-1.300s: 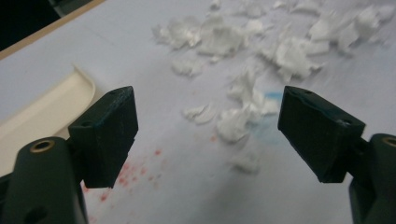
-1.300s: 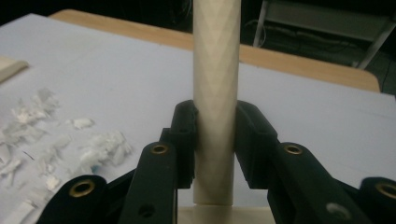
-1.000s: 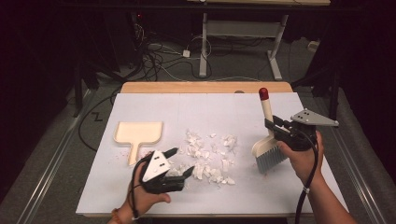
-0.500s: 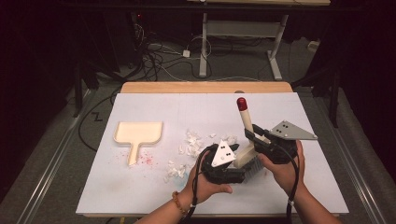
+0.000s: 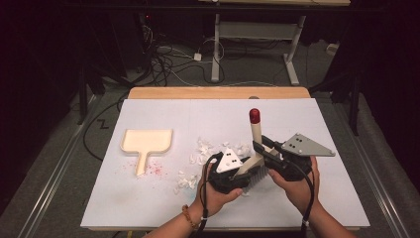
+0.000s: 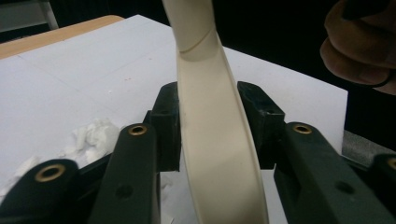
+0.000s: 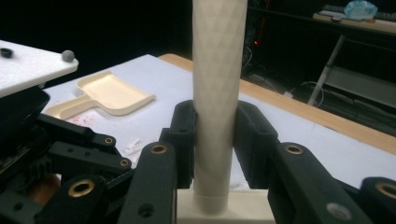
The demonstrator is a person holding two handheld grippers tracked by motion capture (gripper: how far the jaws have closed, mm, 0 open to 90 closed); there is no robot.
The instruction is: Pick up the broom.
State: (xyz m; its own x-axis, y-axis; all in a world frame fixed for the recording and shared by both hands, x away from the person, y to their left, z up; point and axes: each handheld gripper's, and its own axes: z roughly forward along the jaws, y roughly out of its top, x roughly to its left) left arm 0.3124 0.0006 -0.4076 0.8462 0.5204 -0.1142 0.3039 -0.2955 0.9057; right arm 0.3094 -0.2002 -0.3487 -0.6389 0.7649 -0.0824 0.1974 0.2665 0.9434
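While the right gripper [image 5: 261, 151] clamps the brush [image 5: 254, 133] by its handle, the left gripper [image 5: 242, 173] pinches its cream base, paper scraps [image 5: 200, 153] and dustpan [image 5: 146, 141] nearby.

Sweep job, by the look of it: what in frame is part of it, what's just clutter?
In play:
- brush, both jaw pairs closed on it: left gripper, right gripper
- white scraps on the white board
- dustpan, lying flat, untouched

Lying about:
- red specks by the dustpan handle
- cables on the floor
- desk frame behind
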